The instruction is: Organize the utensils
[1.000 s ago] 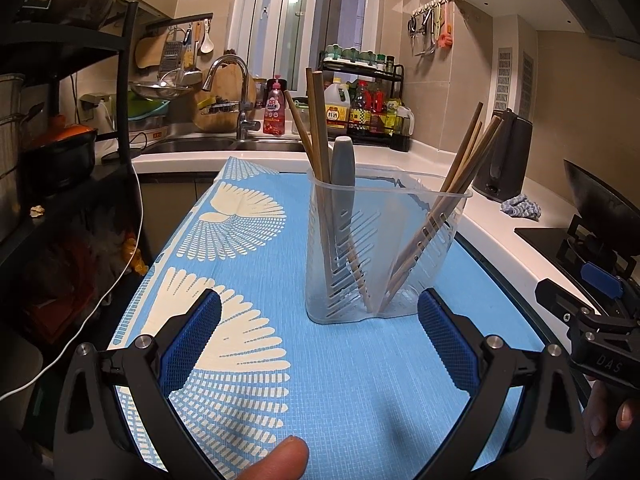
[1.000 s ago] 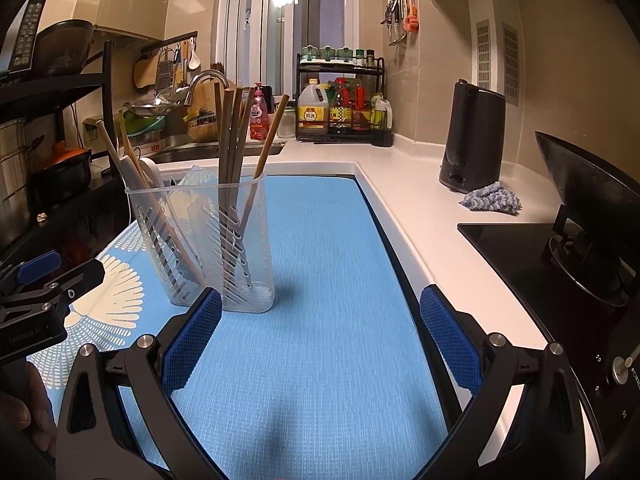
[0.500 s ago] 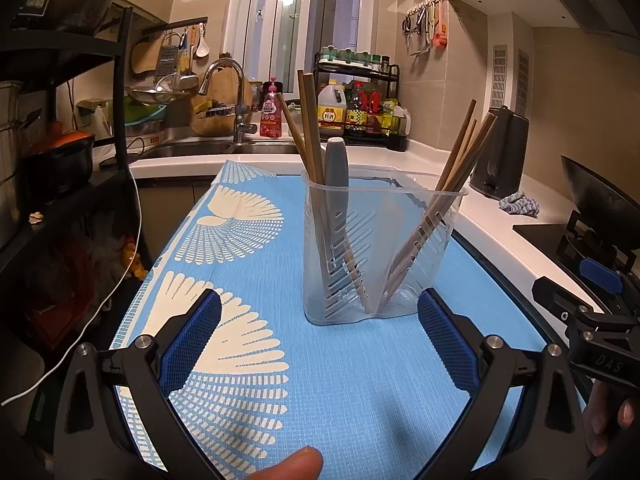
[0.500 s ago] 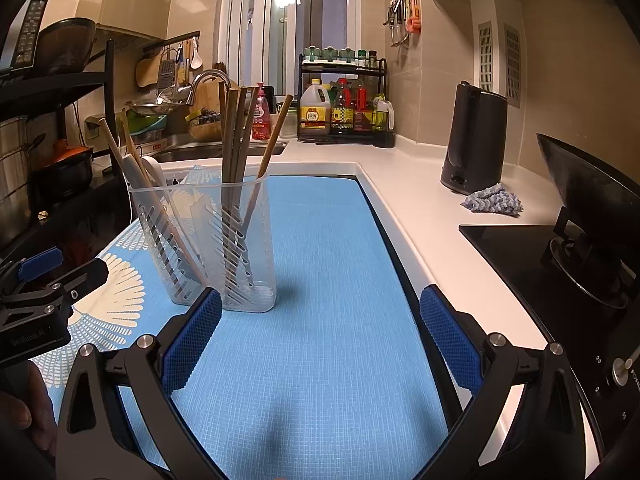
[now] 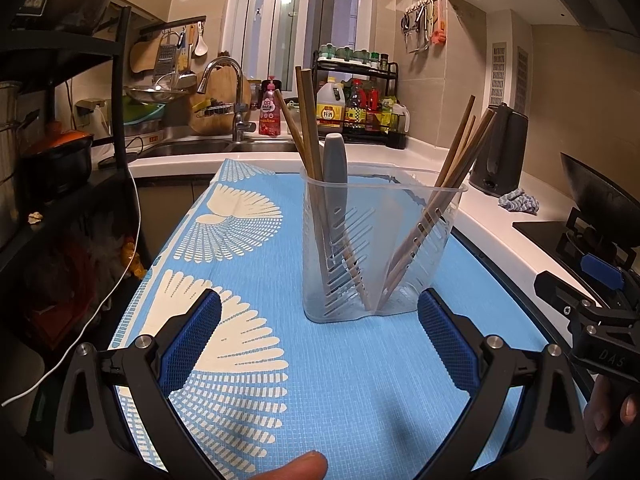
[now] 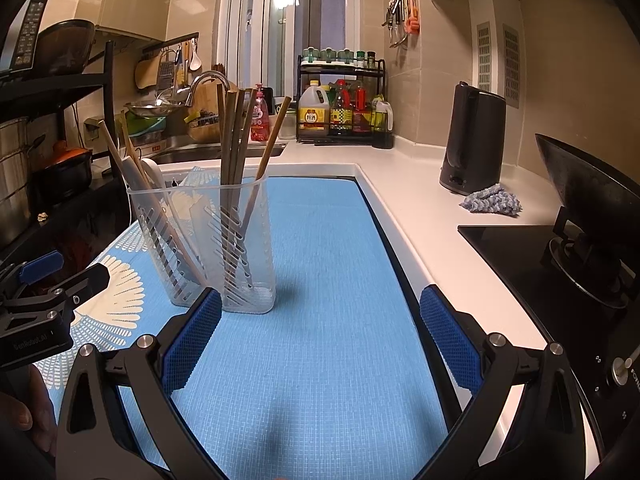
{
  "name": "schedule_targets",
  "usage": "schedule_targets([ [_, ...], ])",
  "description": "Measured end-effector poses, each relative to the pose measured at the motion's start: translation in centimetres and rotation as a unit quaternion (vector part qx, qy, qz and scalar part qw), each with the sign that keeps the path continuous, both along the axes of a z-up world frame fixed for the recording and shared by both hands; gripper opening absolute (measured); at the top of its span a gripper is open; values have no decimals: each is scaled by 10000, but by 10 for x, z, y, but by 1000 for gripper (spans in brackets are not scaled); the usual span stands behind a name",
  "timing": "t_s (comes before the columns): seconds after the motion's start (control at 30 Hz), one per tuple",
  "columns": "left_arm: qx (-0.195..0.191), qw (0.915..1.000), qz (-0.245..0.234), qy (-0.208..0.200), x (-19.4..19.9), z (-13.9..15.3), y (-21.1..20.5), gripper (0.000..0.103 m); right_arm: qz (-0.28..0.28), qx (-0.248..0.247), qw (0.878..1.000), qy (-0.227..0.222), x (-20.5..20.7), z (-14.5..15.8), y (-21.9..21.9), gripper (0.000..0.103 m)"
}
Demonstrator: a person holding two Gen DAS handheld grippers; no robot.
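A clear slotted plastic utensil holder stands upright on the blue mat. Wooden chopsticks lean in its right compartment; more chopsticks and a grey handle stand in its left one. My left gripper is open just in front of the holder, nothing between its blue pads. In the right wrist view the same holder sits left of centre with chopsticks upright. My right gripper is open over the mat, its left pad close to the holder's base.
A black kettle and a blue cloth sit on the white counter to the right. A stove with a black wok is at far right. Sink and faucet, a bottle rack, and a dark shelf unit at the left.
Both grippers stay open and nearly still. The left wrist view has shifted slightly, with the holder sitting a little lower and closer in it.
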State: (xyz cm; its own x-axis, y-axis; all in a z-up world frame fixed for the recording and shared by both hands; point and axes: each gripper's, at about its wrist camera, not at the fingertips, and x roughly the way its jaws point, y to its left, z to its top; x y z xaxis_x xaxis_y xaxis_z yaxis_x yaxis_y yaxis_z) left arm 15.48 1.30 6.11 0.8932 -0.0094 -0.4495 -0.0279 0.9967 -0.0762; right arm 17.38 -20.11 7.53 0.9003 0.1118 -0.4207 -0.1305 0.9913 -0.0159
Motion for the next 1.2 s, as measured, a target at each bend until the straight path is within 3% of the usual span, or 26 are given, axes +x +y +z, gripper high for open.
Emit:
schedule_targets([
  [1.2, 9, 9999, -55, -100, -2, 3, 1, 96, 20, -4, 10000, -22, -1, 1, 0, 98],
])
